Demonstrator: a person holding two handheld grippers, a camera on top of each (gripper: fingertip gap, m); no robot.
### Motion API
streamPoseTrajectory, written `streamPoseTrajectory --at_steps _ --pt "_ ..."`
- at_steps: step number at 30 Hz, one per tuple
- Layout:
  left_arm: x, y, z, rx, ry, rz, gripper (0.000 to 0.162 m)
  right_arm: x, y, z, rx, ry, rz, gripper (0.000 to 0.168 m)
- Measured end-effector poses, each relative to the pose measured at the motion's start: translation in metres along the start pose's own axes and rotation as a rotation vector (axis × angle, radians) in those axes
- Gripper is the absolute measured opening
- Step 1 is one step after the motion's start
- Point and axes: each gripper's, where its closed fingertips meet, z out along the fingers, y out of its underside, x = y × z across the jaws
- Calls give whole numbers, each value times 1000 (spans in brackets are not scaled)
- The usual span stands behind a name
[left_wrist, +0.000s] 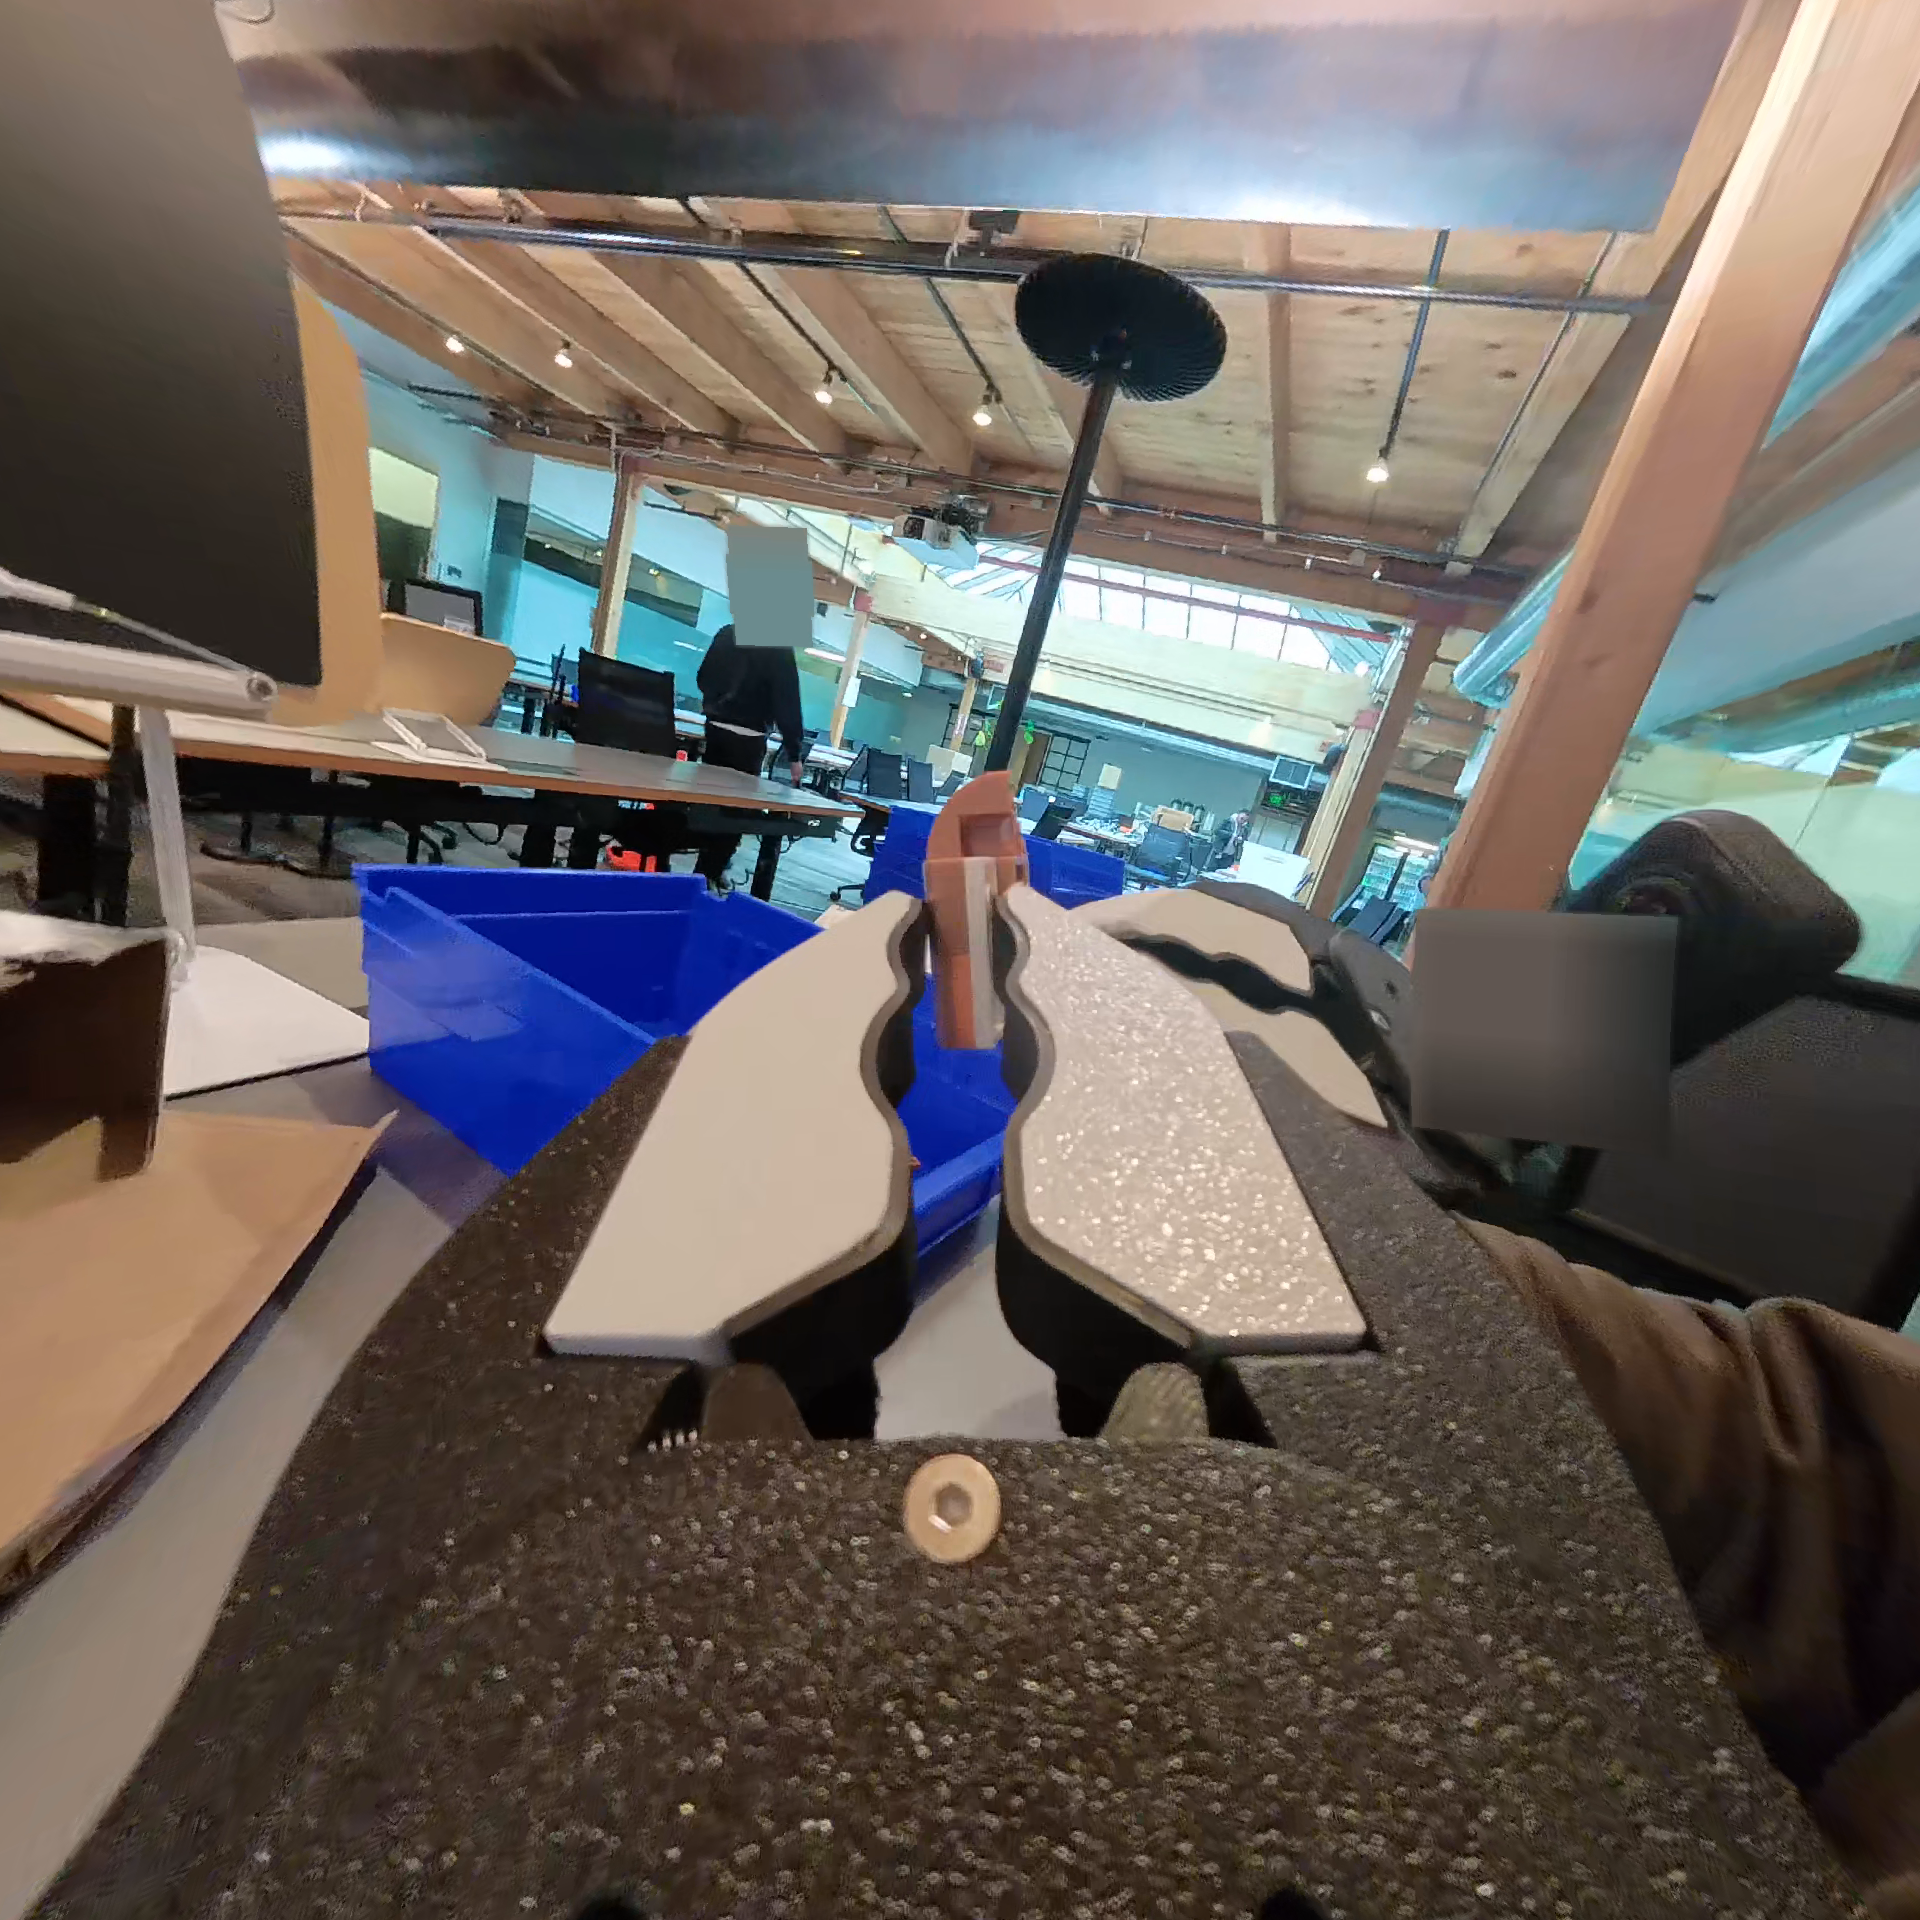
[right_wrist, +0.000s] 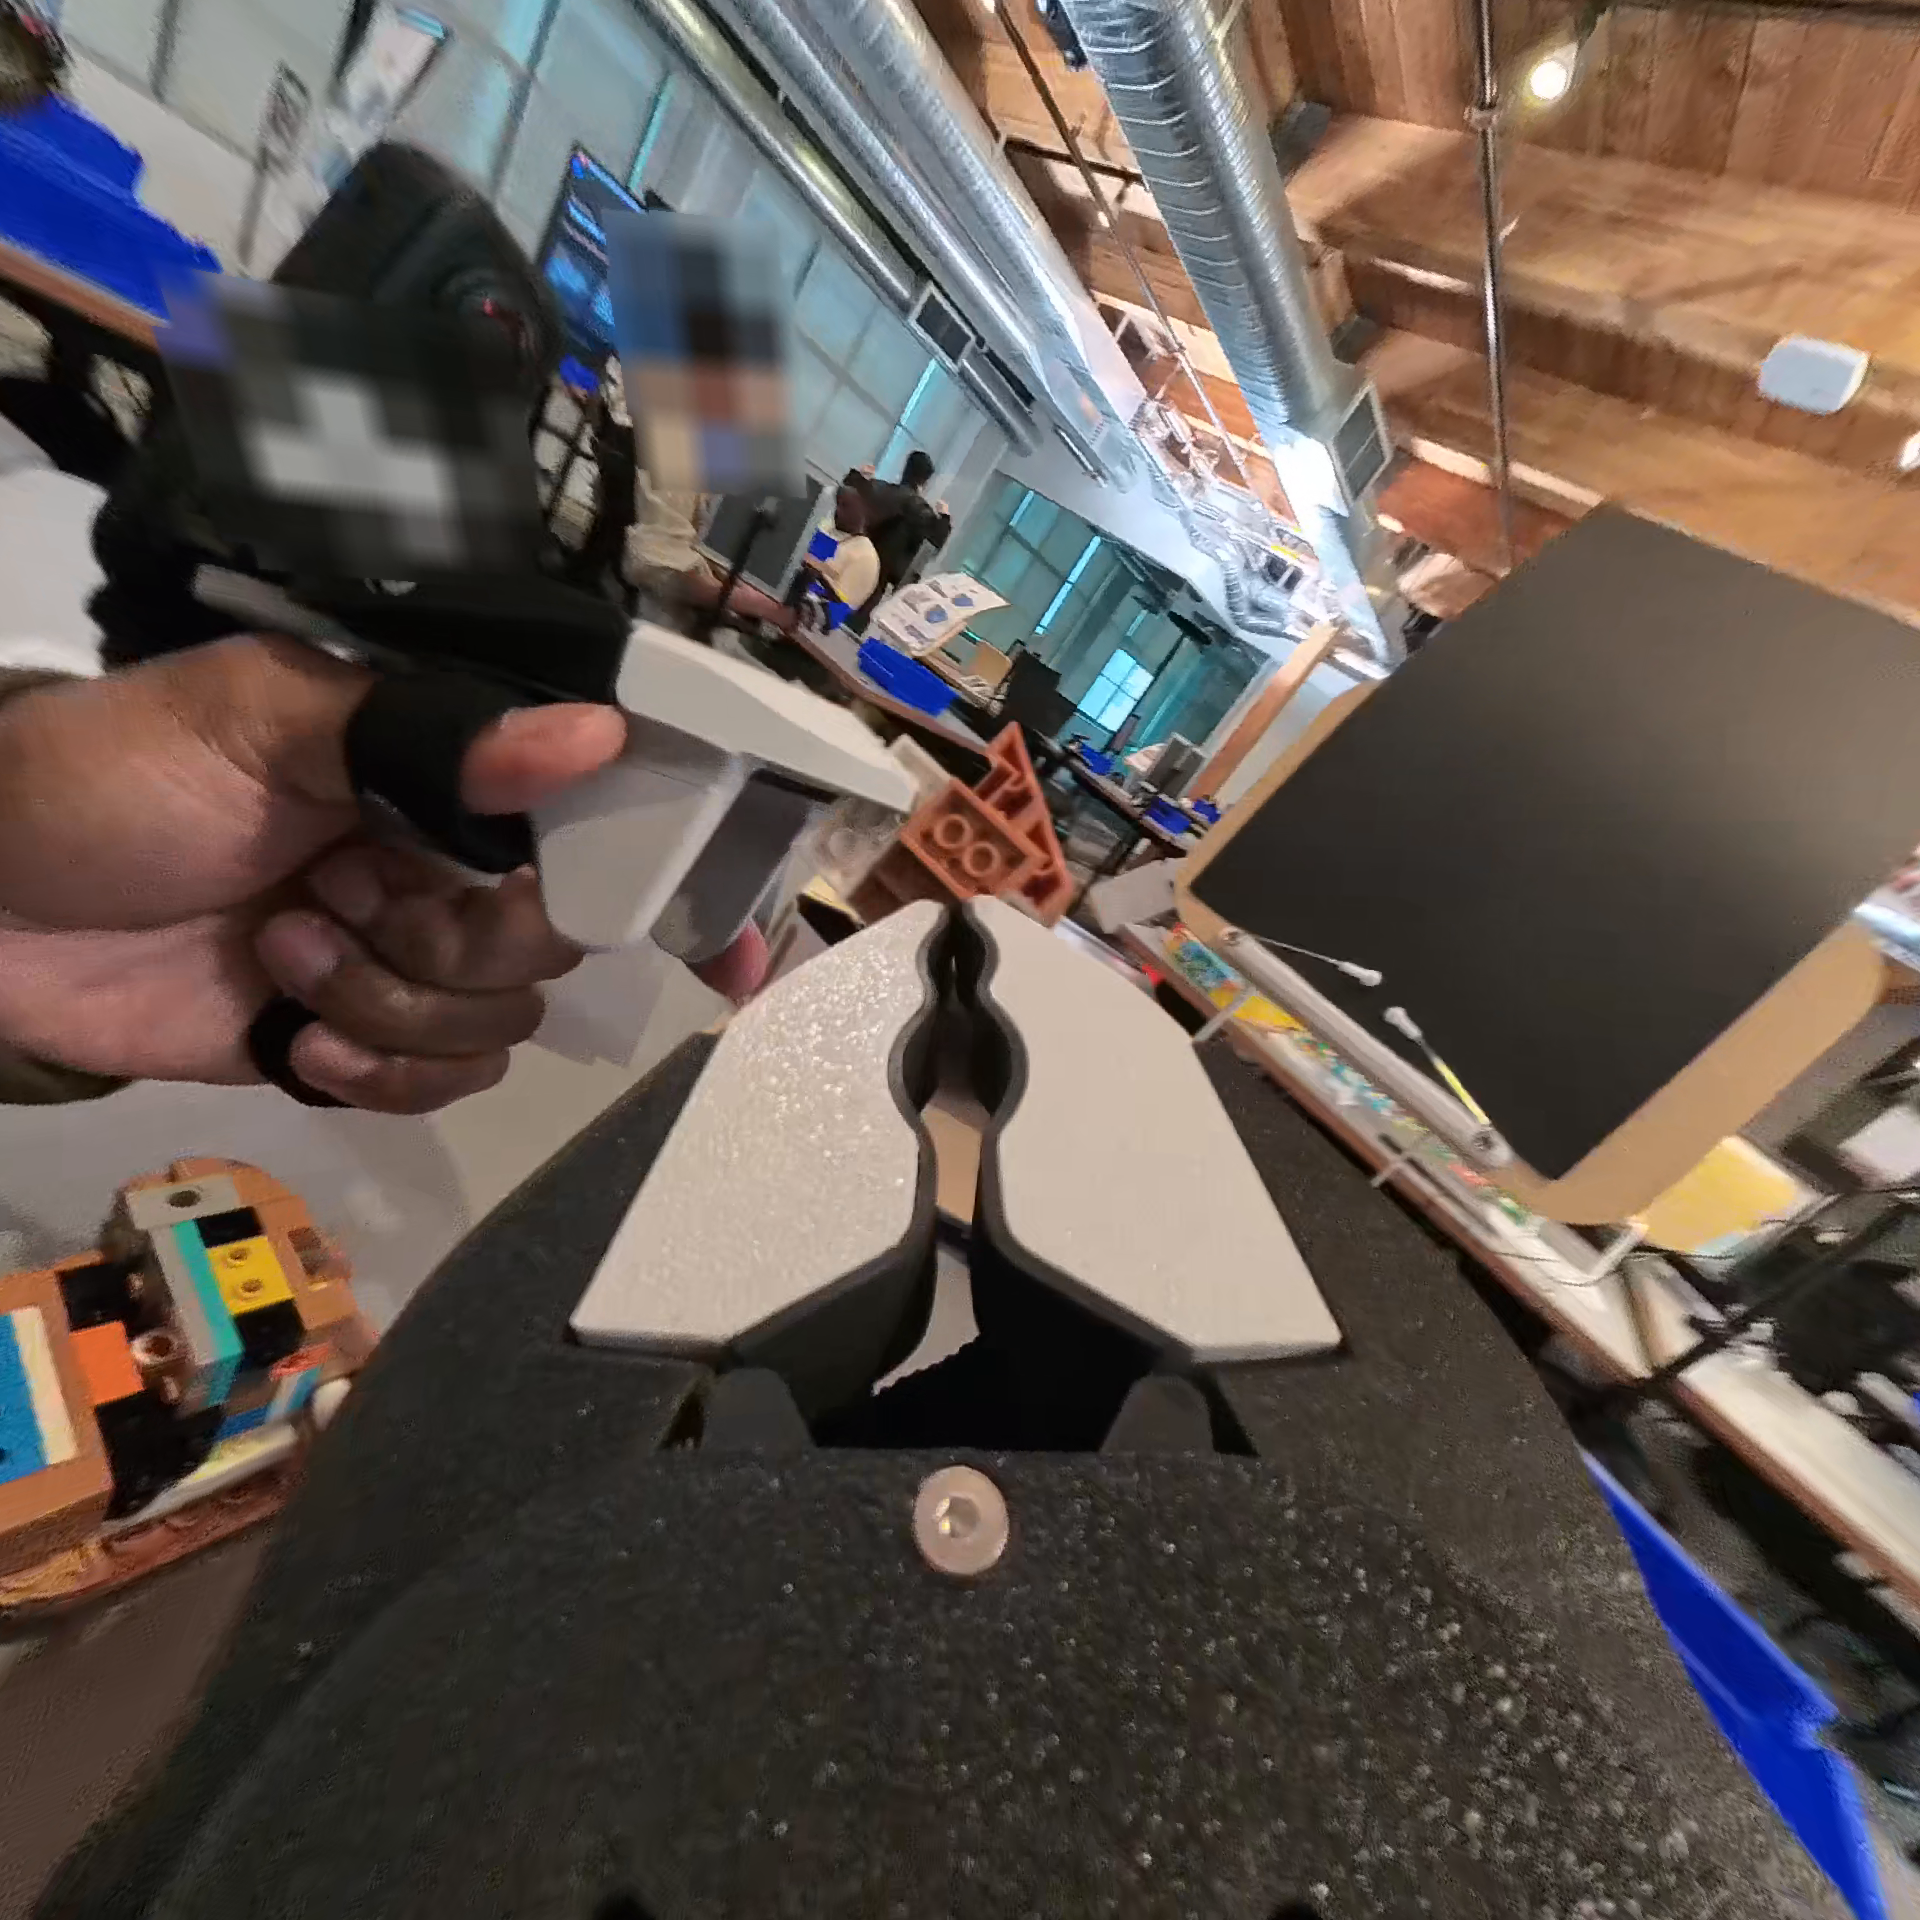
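My left gripper (left_wrist: 964, 935) is shut on a brown toy-brick piece (left_wrist: 971, 883), which stands upright between its pads with a curved top above the fingertips. The right wrist view shows a hand holding that gripper (right_wrist: 727, 748) at the upper left, with the same brown piece (right_wrist: 977, 842) at its tips, its underside tubes facing me. My right gripper (right_wrist: 961, 920) is shut, its tips together just below that brown piece. I cannot tell whether they touch it. The right gripper also shows at the right of the left wrist view (left_wrist: 1226, 951).
Blue bins (left_wrist: 540, 966) stand on the table behind the left gripper. A multicoloured brick model (right_wrist: 156, 1340) sits at the lower left of the right wrist view. A black panel (right_wrist: 1558, 831) stands to the right. Cardboard (left_wrist: 156, 1247) lies at the left. Left and right tips are no more than a few centimetres apart. My right gripper's tips are some 15 cm from the multicoloured brick model (right_wrist: 156, 1340).
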Motion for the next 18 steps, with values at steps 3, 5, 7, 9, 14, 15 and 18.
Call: streamPoseTrajectory --at_steps 3,5,7,9,14,15,18 --pt "-6 -3 -2 10 -17 -17 12 3 5 0 -2 -31 21 0" --pt "-8 -2 -2 4 -30 -16 12 0 10 1 -15 -34 -12 0" --pt "-10 -1 -2 -1 -39 -14 12 -4 9 1 -7 -45 -39 0" --pt "-10 0 -2 -17 -44 14 11 -7 3 -1 31 -59 -61 1" --pt "-3 -5 -4 -69 -79 387 12 -3 -11 -13 133 -127 -56 14" --pt "1 -6 -5 -73 -70 474 12 -1 -14 -17 158 -147 -31 17" --pt "13 -9 -7 -75 -47 661 11 6 -21 -28 232 -228 51 21"
